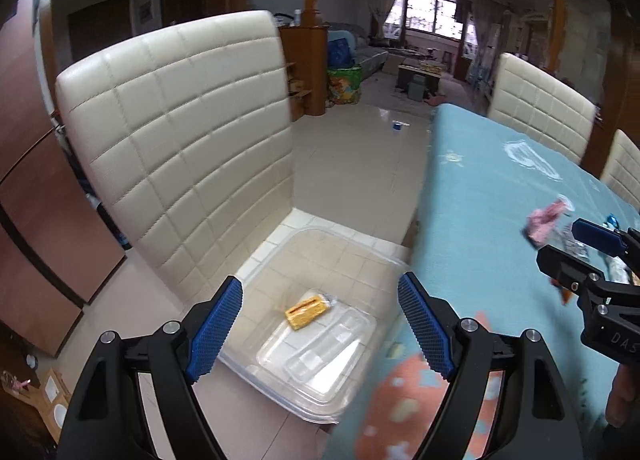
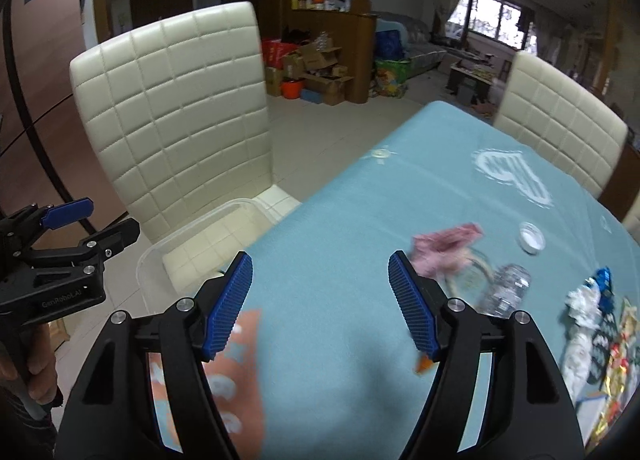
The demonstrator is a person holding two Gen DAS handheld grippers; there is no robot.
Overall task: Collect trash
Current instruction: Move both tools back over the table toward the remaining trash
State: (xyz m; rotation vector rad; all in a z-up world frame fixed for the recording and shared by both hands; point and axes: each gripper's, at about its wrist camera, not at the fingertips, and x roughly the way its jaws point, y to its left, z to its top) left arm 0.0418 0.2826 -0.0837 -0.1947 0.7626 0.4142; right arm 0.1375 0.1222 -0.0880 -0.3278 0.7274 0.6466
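We hold our left gripper (image 1: 320,324) spread, empty, over the clear bin (image 1: 352,256) on the chair seat; our right gripper (image 2: 320,304) spread, empty, over the tabletop's (image 2: 360,220) left edge.

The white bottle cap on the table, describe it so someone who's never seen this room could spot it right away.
Start at the table with the light blue tablecloth, and look toward its right side, where the litter lies. The white bottle cap lies alone just beyond the crushed clear plastic bottle and right of the pink wrapper. It is the only small, round, plain white piece there.
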